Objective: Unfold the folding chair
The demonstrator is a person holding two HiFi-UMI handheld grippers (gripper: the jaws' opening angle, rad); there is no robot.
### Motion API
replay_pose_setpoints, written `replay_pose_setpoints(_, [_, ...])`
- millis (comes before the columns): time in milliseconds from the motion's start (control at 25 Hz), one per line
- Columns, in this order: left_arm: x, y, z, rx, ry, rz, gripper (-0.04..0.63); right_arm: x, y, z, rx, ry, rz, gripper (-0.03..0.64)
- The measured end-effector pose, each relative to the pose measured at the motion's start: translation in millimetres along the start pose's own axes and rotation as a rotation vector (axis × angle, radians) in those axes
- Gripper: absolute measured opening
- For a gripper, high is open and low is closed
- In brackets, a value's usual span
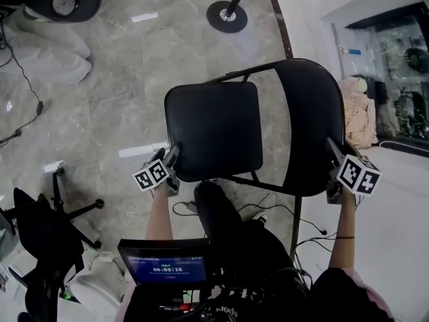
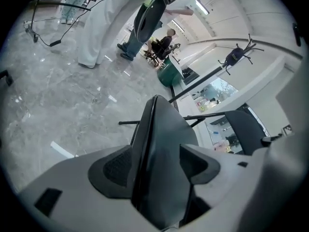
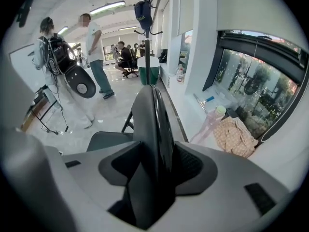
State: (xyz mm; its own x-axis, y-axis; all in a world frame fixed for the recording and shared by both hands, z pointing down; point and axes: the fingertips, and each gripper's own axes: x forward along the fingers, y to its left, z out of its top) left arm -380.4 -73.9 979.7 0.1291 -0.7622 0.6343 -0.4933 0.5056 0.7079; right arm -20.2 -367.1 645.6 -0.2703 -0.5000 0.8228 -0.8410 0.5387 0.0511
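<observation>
The black folding chair stands unfolded on the marble floor in the head view, its seat point(image 1: 214, 129) level and its backrest point(image 1: 312, 123) to the right. My left gripper point(image 1: 167, 159) is at the seat's near left corner. In the left gripper view the seat edge point(image 2: 161, 129) runs between the spread jaws of that gripper point(image 2: 159, 166), and the pads do not press on it. My right gripper point(image 1: 333, 154) is at the backrest's near edge. In the right gripper view the backrest point(image 3: 152, 115) stands edge-on between the jaws of the right gripper point(image 3: 154, 166), with a gap beside it.
A round stand base point(image 1: 226, 15) sits on the floor beyond the chair. A person in white point(image 1: 47, 45) stands at the far left. A black tripod point(image 1: 40, 227) is at the near left. A pink cloth bundle point(image 1: 358, 116) lies by the display window on the right. Cables point(image 1: 268, 210) trail under the chair.
</observation>
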Motion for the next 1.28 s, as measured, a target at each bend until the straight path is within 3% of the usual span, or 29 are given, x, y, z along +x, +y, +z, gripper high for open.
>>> replay_pose_setpoints(240, [-4.1, -33.1, -5.2, -0.005, 0.023, -0.045, 0.310, -5.7, -2.0, 2.2, 0.018, 0.005, -0.035, 0.206])
replay_pose_setpoints(440, [-16.8, -61.6, 8.5, 0.017, 0.017, -0.075, 0.310, -39.9, -8.9, 27.4, -0.051, -0.060, -0.124, 0.204])
replay_pose_setpoints(760, [-30.1, -121.0, 12.9, 0.031, 0.041, -0.141, 0.305, -81.3, 24.6, 34.8, 0.048, -0.087, 0.018, 0.204])
replay_pose_setpoints(960, [-43.0, -168.3, 21.2, 0.030, -0.008, -0.175, 0.208, -118.4, 43.8, 35.5, 0.096, -0.115, 0.094, 0.204])
replay_pose_setpoints(1120, [-51.9, -203.3, 26.9, 0.091, -0.027, -0.167, 0.040, -140.2, 54.3, 28.0, 0.191, -0.139, 0.186, 0.204])
replay_pose_setpoints(1280, [-72.3, -247.6, 23.9, 0.160, -0.015, -0.205, 0.003, -160.1, 63.9, 10.4, 0.241, -0.136, 0.246, 0.204])
